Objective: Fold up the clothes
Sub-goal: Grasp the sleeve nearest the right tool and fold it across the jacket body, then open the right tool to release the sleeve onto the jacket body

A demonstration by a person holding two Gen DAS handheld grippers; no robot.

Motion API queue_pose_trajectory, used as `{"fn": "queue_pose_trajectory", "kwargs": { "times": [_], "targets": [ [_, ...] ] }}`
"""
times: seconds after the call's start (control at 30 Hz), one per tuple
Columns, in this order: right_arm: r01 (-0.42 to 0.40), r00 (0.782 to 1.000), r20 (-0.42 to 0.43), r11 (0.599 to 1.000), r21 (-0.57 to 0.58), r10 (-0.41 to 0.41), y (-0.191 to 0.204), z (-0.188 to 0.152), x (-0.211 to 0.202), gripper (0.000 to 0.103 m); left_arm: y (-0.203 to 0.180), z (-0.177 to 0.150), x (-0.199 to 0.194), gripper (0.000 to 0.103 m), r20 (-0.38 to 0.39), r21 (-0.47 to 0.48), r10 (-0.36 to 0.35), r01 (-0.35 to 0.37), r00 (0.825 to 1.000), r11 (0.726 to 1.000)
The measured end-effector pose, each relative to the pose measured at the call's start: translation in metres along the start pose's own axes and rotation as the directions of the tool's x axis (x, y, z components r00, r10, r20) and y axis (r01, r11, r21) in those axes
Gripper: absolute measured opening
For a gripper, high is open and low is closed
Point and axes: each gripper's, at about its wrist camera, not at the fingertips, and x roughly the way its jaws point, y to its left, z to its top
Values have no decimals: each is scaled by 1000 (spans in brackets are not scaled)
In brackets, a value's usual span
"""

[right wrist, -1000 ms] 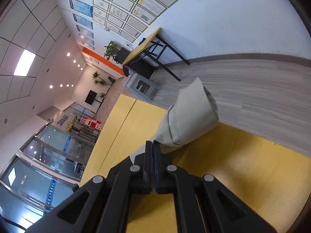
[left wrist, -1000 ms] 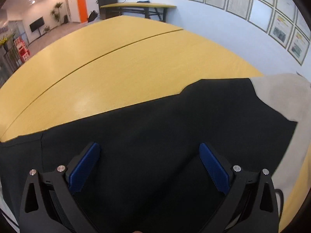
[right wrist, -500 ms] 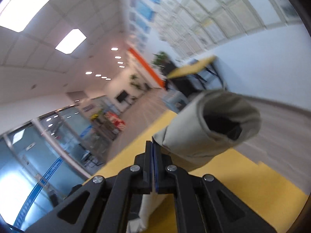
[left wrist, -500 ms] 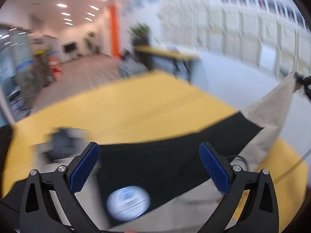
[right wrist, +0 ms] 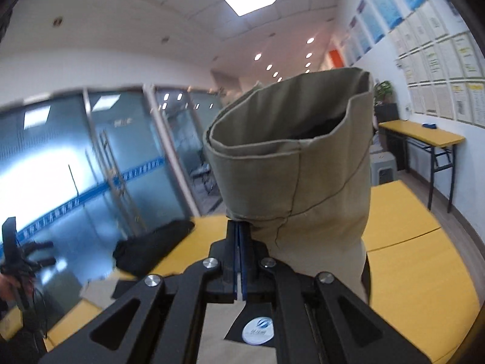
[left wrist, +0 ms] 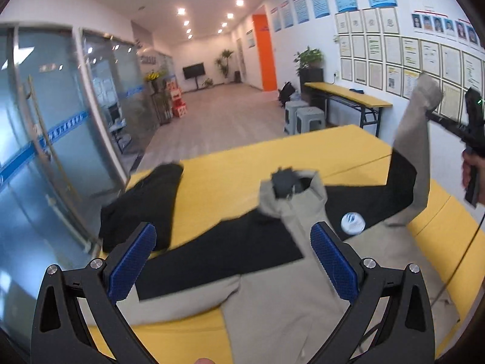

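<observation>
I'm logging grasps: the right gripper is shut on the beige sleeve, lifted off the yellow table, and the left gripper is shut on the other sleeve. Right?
Not quite. The left gripper is open, its fingers spread and empty, per the left wrist view. The rest holds: the right gripper is shut on the beige sleeve, above the yellow table.

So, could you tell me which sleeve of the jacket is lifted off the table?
The beige sleeve pinched in the right claw; the other sleeve lies on the jacket.

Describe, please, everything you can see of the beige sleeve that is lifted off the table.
The beige sleeve looks like matte woven cotton with stitched seams and a hemmed cuff gaping open onto a dark inside. The right gripper, jaws shut, pinches it just below the cuff and holds it upright above the yellow table; its lower end joins the black-and-beige jacket.
</observation>
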Motion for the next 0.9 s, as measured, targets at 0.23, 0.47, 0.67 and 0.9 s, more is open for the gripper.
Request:
{"fn": "queue_pose_trajectory", "kwargs": {
  "times": [0.23,0.47,0.67,0.9],
  "targets": [
    [-93,966,-248,991,-96,67,109,-105,146,1,59,-50,-47,103,-18,-57,32,-33,999,998],
    [-232,915,-376,955,-183,150,187,-222,214,1,86,-83,-51,103,-33,-70,28,-30,999,997],
    [-292,871,-475,910,-295,126,219,-288,223,1,90,-100,-38,103,-34,-56,-17,15,999,998],
    [-370,789,-596,891,-265,151,224,-305,229,5,72,-95,-6,103,3,-18,-98,98,995,995]
  ]
}}
